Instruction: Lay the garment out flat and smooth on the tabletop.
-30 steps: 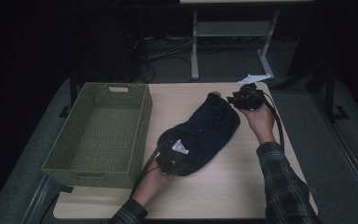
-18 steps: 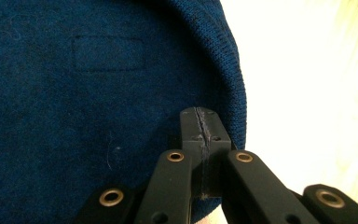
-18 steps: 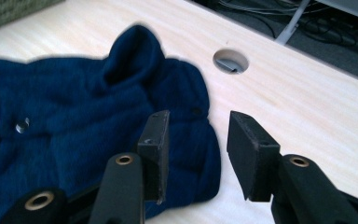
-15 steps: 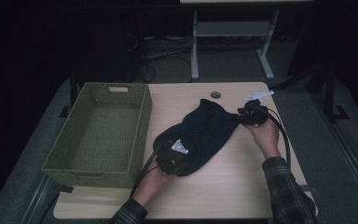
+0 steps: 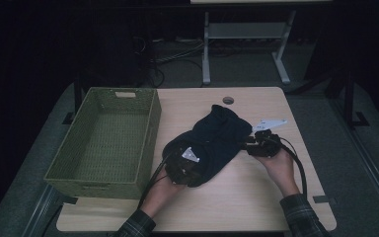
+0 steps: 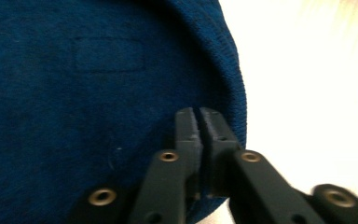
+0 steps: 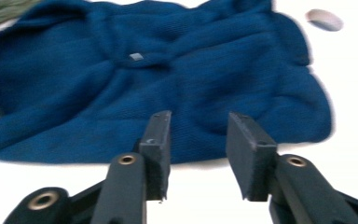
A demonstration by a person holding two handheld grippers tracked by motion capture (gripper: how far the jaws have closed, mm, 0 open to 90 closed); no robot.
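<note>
Dark blue knitted garment lay mid-table, left gripper pinching its 7 o'clock edge, right gripper parted, empty at 3 o'clock; risk: thin pinch slipping.

text: none readable | blue garment: small grey tag, blank or too blurred to read

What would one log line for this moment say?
left gripper: shut on blue garment | right gripper: open at its edge | basket: empty

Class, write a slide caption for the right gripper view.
Open right tool nears the edge of a blue knit on the table.
</note>
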